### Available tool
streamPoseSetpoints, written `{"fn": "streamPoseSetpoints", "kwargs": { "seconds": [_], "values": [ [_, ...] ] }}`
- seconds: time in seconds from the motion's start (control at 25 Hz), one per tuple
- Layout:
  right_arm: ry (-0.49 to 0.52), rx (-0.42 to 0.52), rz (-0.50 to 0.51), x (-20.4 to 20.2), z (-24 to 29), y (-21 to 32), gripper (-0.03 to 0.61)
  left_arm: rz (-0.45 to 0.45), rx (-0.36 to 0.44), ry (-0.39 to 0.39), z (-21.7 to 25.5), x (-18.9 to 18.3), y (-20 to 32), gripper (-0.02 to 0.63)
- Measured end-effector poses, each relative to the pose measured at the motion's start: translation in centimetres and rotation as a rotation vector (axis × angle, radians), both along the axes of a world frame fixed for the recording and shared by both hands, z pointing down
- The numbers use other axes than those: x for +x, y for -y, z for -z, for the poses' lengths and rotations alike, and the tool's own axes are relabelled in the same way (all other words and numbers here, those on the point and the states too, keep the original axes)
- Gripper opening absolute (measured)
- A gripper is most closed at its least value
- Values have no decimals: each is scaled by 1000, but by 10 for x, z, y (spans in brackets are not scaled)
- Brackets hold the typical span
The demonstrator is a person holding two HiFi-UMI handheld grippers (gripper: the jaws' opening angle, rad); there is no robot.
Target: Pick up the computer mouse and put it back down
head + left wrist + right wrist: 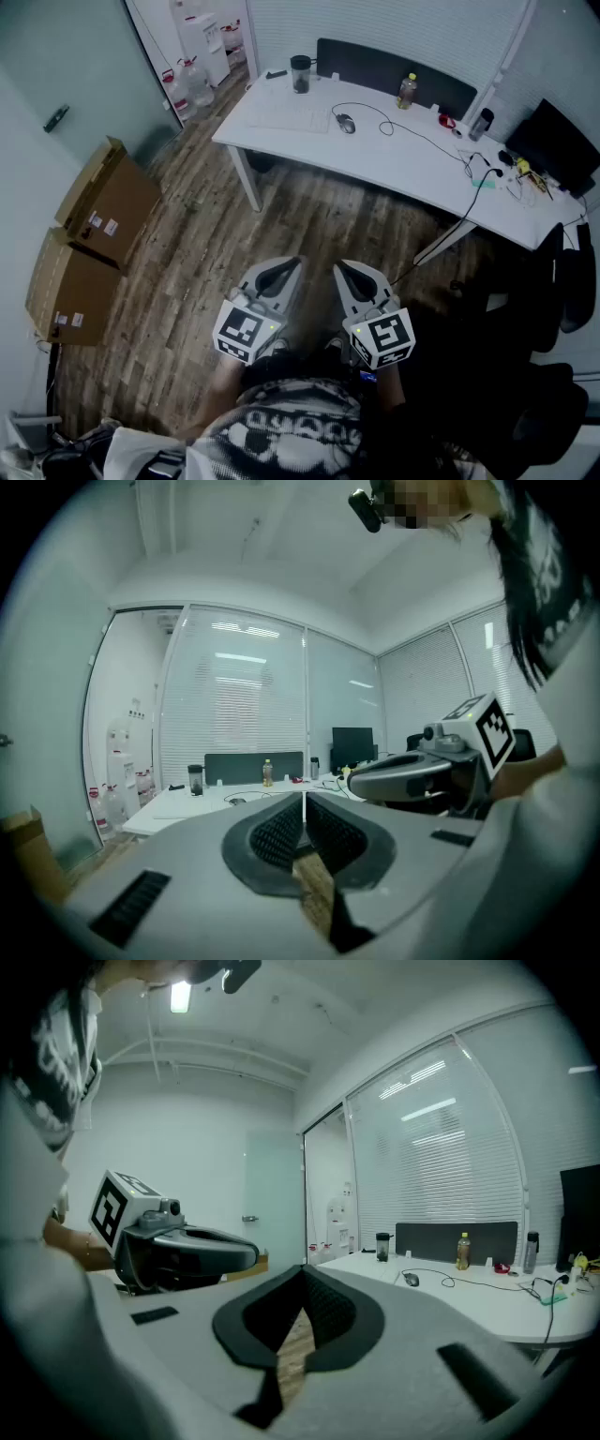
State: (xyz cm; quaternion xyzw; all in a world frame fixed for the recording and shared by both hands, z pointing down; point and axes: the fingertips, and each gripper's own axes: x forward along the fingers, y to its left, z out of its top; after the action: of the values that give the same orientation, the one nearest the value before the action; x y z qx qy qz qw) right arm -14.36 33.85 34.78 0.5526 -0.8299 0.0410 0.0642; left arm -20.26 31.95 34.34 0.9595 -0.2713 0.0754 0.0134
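Both my left gripper [284,269] and right gripper [349,274] are closed and empty. The computer mouse [346,123] lies on the white desk [394,159], well apart from me; I judge I must first approach, then part my jaws around it

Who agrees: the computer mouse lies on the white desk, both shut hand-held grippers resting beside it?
No: the left hand-held gripper and right hand-held gripper hang over the floor, far from the computer mouse on the white desk; see the head view.
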Motion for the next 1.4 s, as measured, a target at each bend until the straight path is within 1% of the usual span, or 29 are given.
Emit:
{"fn": "streamPoseSetpoints", "kwargs": {
  "seconds": [0.08,0.16,0.48,0.6,0.76,0.96,1.2,1.4],
  "values": [
    [3,3,-2,7,-1,0,-3,5,30,-10,-5,6,3,9],
    [11,7,-5,14,-2,0,-3,7,41,-10,-7,12,3,9],
    [49,21,14,49,-4,-1,-3,17,49,-1,-9,47,1,9],
    [49,15,20,65,-12,-4,-3,27,42,7,-10,61,-2,9],
    [54,6,28,84,-21,-8,-3,37,66,1,-14,79,-5,9],
    [69,-1,43,99,-29,-4,-3,36,57,20,-23,97,-8,9],
    [76,-29,74,101,-39,16,-3,67,43,20,-24,98,9,9],
    [67,-55,79,99,-53,53,-3,97,24,32,-39,89,46,9]
  ]
}}
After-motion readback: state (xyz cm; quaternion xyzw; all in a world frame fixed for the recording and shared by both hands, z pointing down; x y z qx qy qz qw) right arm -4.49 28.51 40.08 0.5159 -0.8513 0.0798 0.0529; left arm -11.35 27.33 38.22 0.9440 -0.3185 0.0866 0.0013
